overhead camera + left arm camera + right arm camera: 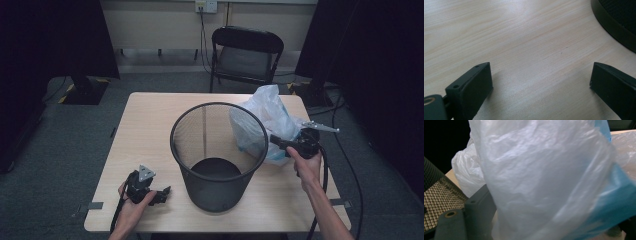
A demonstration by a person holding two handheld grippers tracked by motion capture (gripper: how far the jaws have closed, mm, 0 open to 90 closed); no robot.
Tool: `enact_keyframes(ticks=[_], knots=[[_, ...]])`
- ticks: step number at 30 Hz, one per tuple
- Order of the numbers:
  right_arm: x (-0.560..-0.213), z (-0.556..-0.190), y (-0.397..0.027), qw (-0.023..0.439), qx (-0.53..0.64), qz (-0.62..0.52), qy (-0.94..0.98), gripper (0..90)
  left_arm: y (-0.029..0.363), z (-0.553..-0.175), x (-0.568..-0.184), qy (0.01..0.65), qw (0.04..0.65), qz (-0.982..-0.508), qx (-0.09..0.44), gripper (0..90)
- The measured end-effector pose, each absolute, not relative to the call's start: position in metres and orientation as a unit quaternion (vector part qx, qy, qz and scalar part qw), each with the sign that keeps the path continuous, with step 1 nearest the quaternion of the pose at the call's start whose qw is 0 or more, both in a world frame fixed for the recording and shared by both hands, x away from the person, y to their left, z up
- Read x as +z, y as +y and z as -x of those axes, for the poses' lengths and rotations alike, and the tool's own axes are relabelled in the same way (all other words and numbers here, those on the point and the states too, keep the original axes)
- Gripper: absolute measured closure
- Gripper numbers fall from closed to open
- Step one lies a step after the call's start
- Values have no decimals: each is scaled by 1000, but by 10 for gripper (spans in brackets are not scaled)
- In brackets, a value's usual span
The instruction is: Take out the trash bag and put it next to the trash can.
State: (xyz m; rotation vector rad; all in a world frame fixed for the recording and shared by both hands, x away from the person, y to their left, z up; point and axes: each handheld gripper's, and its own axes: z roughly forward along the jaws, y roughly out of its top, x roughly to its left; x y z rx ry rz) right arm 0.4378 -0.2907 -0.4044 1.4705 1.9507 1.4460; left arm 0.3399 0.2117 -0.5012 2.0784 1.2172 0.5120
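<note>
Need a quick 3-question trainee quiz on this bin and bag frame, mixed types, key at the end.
1. True or false: the plastic bag already lines the mesh bin.
2. Which gripper is at the bag? A) left B) right
3. Fill in: the left gripper rests on the ___ with open jaws.

Key: 1 false, the bag lies beside the bin. 2 B, the right gripper. 3 table.

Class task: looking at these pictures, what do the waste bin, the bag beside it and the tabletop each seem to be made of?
Waste bin: black wire mesh, probably metal; you see through its wall. Bag: thin, translucent, crinkled white plastic film with blue patches. Tabletop: pale wood grain, matte, possibly laminate.
</note>
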Motion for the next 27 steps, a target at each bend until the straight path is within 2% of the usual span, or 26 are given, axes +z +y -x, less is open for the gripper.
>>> enact_keyframes(ticks=[17, 19, 21, 22, 23, 27], knots=[[-416, -395, -304, 152, 482, -500, 703, 158, 212, -340, -501, 466, 333, -796, 196, 35], [-419, -390, -305, 149, 481, -497, 707, 185, 212, -340, -501, 466, 333, -796, 196, 35], [-424, -385, -303, 156, 465, -493, 719, 260, 212, -340, -501, 467, 334, -796, 195, 35], [-426, -383, -301, 158, 457, -491, 725, 356, 212, -340, -501, 466, 334, -796, 195, 35], [-427, -383, -299, 165, 455, -487, 727, 520, 212, -340, -501, 466, 333, -796, 196, 35], [-427, -396, -292, 154, 457, -484, 730, 868, 212, -340, -501, 466, 334, -796, 195, 35]])
